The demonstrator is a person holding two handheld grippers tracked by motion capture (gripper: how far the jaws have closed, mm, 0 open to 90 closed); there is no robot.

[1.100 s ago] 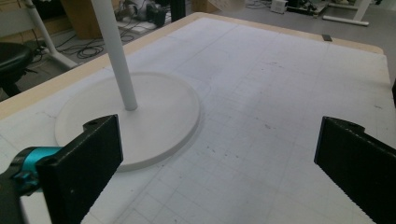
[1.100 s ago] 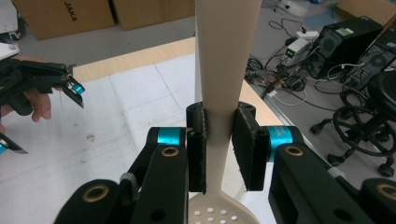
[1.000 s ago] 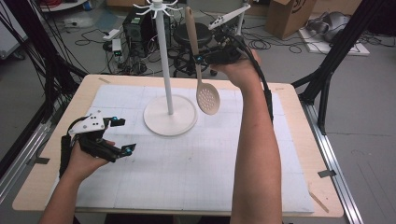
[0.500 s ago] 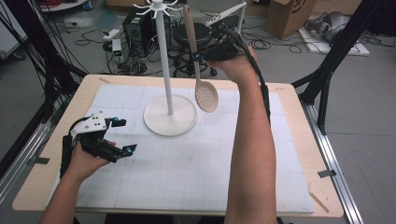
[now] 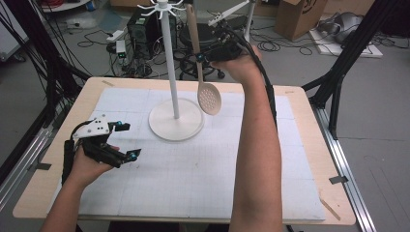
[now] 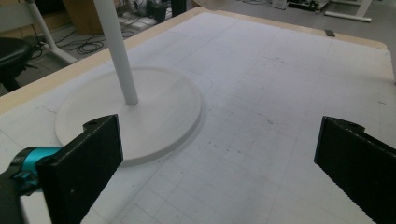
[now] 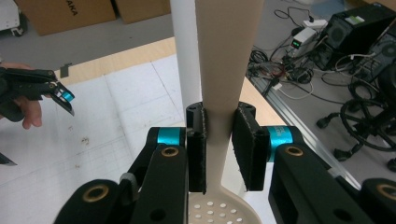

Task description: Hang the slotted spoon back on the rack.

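A slotted spoon [image 5: 205, 72] is clamped by the right gripper [image 5: 202, 57] beside the hook stand [image 5: 170, 67]; the left gripper [image 5: 126, 140] fingers are spread, empty.

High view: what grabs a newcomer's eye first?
The right gripper, raised over the table's far side, holds a beige slotted spoon by its handle, bowl hanging down, beside the tall white stand. At near left, the left gripper rests open over the white mat, holding nothing.

skimmer [image 5: 209, 96]: beige, perforated | stand [image 5: 175, 123]: white | mat [image 5: 203, 169]: white grid
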